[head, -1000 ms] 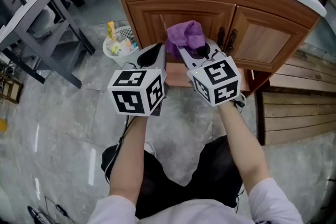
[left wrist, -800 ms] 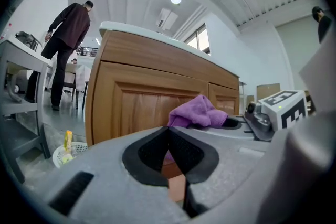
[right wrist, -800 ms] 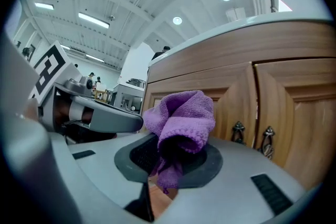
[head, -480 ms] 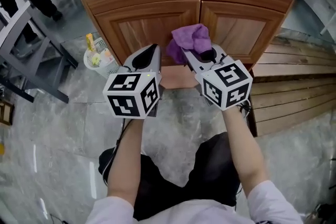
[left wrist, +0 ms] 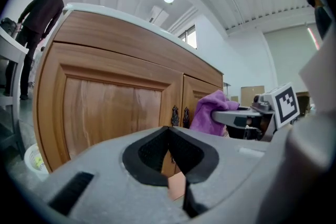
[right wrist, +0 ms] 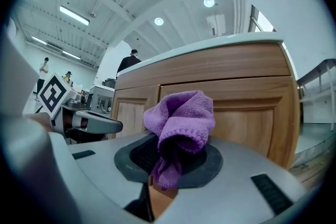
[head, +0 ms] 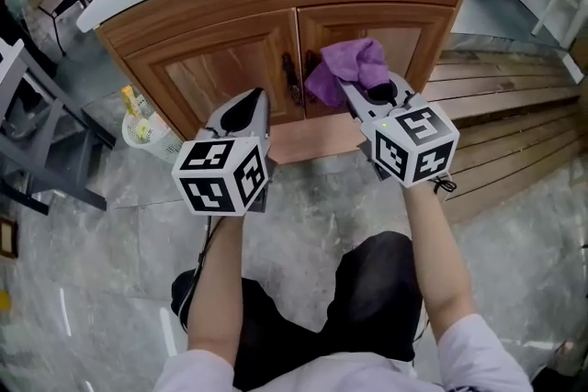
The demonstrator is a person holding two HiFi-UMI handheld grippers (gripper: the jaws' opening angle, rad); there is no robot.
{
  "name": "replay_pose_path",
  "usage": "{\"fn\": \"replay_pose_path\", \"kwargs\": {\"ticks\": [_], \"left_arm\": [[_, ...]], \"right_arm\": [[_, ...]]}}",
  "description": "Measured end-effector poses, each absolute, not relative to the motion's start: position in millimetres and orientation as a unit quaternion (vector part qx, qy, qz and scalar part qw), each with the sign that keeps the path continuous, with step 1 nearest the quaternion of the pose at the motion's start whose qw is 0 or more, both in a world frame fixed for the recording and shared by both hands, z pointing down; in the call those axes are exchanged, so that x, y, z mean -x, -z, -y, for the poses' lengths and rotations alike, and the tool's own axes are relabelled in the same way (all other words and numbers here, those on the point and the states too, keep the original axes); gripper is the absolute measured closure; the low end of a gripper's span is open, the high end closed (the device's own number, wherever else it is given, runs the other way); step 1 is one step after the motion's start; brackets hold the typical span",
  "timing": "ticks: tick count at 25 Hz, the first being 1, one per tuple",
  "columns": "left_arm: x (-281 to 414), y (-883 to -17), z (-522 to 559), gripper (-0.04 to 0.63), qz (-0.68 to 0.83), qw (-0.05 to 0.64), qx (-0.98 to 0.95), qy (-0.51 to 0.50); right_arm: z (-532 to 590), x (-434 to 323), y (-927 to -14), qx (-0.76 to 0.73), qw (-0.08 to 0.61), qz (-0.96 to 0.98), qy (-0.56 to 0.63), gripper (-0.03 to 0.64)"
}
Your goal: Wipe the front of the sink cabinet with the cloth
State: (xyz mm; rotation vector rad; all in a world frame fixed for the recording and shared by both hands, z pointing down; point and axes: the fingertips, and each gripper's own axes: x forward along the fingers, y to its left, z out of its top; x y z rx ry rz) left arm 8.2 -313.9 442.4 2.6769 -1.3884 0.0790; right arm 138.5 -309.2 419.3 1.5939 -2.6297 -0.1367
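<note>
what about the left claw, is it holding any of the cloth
No, the left claw is shut on nothing, while the purple cloth sits pinched in the right claw alone.

White mesh basket (head: pixel 140 139) holding a yellow bottle (head: pixel 130 99) sits on the grey marble floor (head: pixel 101 280). Pale wooden slats (head: pixel 514 110) lie far right. Person in dark clothing (left wrist: pixel 35 17) stands in the background.
</note>
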Motion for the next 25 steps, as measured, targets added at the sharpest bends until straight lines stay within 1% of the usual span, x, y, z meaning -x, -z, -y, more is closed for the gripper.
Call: {"fn": "replay_pose_path", "kwargs": {"ticks": [9, 15, 20, 25], "left_arm": [[-33.1, -447.4, 317.9, 0.589, 0.435, 0.065, -0.897, -0.026], [-48.7, -453.3, 319.8, 0.589, 0.421, 0.069, -0.904, -0.027], [-55.6, -455.5, 319.0, 0.589, 0.413, 0.074, -0.907, -0.028], [-54.1, -458.7, 318.4, 0.589, 0.415, 0.072, -0.907, -0.032]], "right_arm": [[317.2, -235.3, -433.3, -0.608, 0.065, 0.79, 0.039, 0.545], [311.1, -283.4, -443.9, -0.649, 0.089, 0.755, 0.035, 0.545], [304.9, -301.6, -448.8, -0.662, 0.1, 0.742, 0.032, 0.545], [300.9, -292.9, -441.5, -0.652, 0.094, 0.752, 0.038, 0.545]]}}
